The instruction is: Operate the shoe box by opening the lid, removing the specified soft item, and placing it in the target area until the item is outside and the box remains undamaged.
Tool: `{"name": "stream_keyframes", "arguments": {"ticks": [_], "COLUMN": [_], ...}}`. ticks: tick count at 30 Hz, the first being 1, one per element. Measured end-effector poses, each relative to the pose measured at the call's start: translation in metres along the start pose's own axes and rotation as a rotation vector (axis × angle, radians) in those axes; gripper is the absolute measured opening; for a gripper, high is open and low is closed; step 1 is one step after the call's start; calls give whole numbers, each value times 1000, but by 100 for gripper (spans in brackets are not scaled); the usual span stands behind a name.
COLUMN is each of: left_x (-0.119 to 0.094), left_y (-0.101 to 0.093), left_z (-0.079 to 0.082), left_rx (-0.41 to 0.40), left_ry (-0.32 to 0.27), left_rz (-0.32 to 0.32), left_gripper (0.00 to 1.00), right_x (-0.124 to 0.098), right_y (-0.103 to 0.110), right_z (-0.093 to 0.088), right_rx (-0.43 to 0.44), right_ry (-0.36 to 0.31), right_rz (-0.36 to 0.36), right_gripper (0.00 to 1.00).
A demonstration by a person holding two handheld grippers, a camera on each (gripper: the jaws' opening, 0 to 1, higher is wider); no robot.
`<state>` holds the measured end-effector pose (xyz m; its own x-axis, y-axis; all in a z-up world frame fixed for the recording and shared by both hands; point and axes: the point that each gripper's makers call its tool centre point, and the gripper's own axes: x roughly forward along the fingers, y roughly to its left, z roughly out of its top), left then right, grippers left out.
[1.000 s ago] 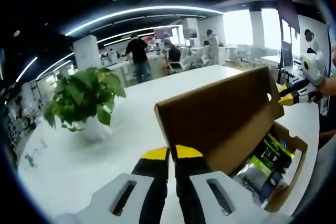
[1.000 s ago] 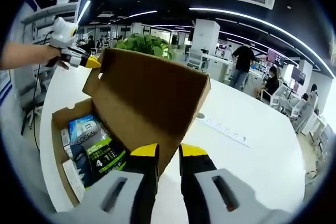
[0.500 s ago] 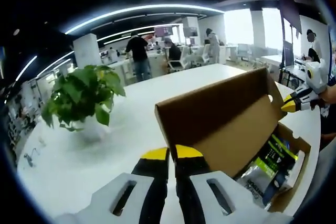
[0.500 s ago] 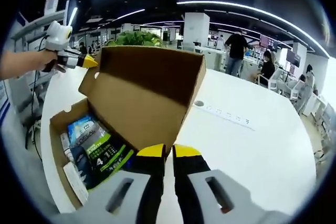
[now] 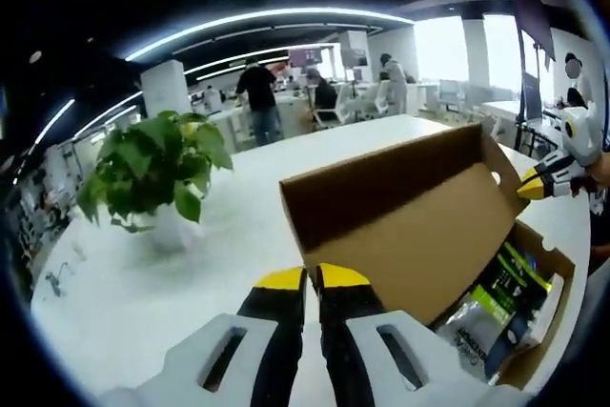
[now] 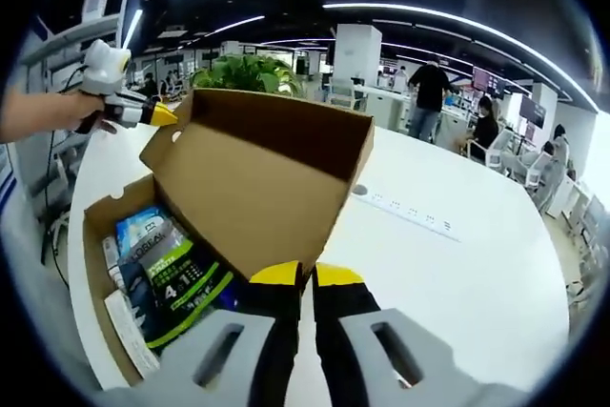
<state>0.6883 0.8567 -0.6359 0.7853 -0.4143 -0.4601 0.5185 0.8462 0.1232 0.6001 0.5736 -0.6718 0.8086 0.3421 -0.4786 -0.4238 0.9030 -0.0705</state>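
Soft, crinkly packets lie inside the cardboard shoe box on the white table, likely light and best pinched at an edge; both hand-held grippers, left and right, clenched, flank the raised lid.

Bright curved ceiling strips and far windows glare; the white counter gleams, edges bend, background softly blurred.

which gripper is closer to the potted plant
Left. The left gripper, at the far corner of the lid, sits just in front of the potted plant; the right gripper is at its near corner.
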Motion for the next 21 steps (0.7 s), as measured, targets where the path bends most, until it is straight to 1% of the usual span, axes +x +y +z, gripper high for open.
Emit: {"name": "stream_keyframes", "arguments": {"ticks": [5,10,16,21], "left_x": [-6,-10,-14,-13], "left_y": [-5,-10,-14,-14], "left_z": [-18,-33,-44,-47], "left_rx": [-52,-85,-119,-147], "left_ry": [14,29,43,48], "left_rz": [7,11,12,19], "left_gripper": [1,1,1,0], "right_x": [2,4,9,13], "right_y": [-1,-2,-4,-6], "right_z": [0,0,-1,-3], "right_rx": [-4,-14,-27,-33], "right_ry": [4,12,32,50], "right_rz": [3,8,13,17], "right_gripper": [2,2,3,3]}}
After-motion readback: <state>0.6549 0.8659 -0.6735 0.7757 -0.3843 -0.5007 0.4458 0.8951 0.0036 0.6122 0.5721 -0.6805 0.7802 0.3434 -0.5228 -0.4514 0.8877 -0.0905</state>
